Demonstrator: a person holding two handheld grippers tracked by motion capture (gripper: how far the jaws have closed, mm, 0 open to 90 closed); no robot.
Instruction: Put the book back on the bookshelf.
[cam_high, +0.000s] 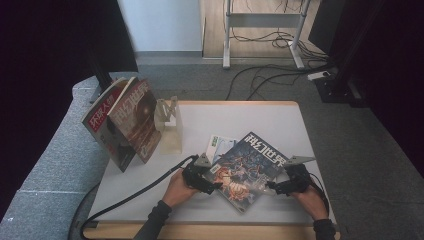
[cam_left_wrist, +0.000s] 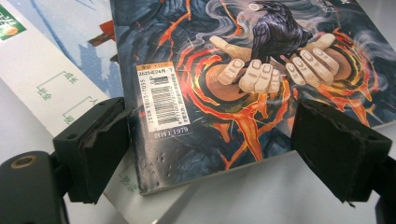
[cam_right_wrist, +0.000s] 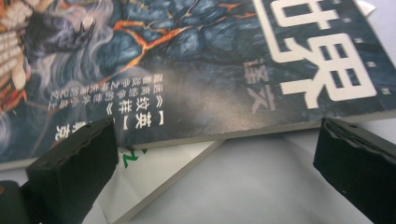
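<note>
A dark blue magazine with fiery cover art lies flat near the table's front, on top of a pale magazine. My left gripper is at its near left corner and my right gripper at its near right edge. In the left gripper view the left gripper is open wide, with the barcode corner of the dark magazine between the jaws; the left pad sits against the spine edge. In the right gripper view the right gripper stands open just short of the dark magazine's edge, over the pale magazine.
Two magazines lean upright at the table's back left against a clear stand. The white table has a wooden front edge. Each gripper trails a cable; the left one runs off the front left. Floor cables lie beyond the table.
</note>
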